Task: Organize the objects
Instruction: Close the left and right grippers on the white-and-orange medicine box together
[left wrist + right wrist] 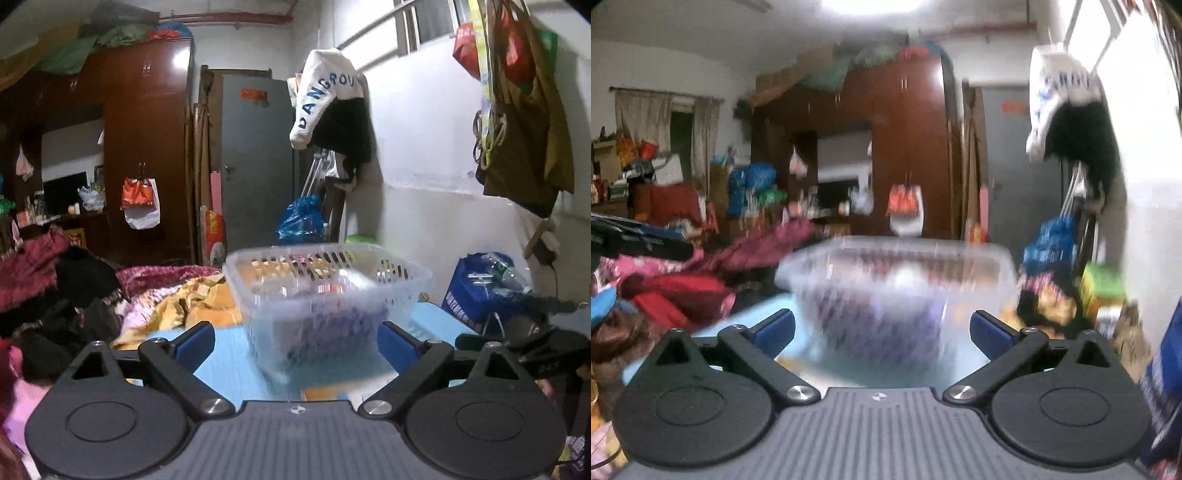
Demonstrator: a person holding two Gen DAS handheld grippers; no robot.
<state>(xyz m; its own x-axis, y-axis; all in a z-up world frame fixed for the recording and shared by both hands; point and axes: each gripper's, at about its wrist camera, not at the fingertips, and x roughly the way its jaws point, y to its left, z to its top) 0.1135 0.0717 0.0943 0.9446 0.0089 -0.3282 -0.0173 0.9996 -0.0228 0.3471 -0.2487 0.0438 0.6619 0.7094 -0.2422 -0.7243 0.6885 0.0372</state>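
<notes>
A clear plastic basket [325, 291] with slotted walls stands on a light blue tabletop [229, 365] and holds several small items, blurred through the plastic. My left gripper [295, 328] is open, its blue pads [195, 343] wide apart just short of the basket's near corner, with nothing between them. In the right wrist view the same basket [897, 280] is smeared by motion straight ahead. My right gripper [882, 317] is open too, and its blue pads [990, 332] stand short of the basket without touching it.
Heaped clothes and bedding [55, 280] lie left of the table, with a yellow cloth [192, 302] beside the basket. A blue bag of bottles [480, 288] sits at the right by the white wall. Bags [524, 110] hang above it. A brown wardrobe [147, 147] stands behind.
</notes>
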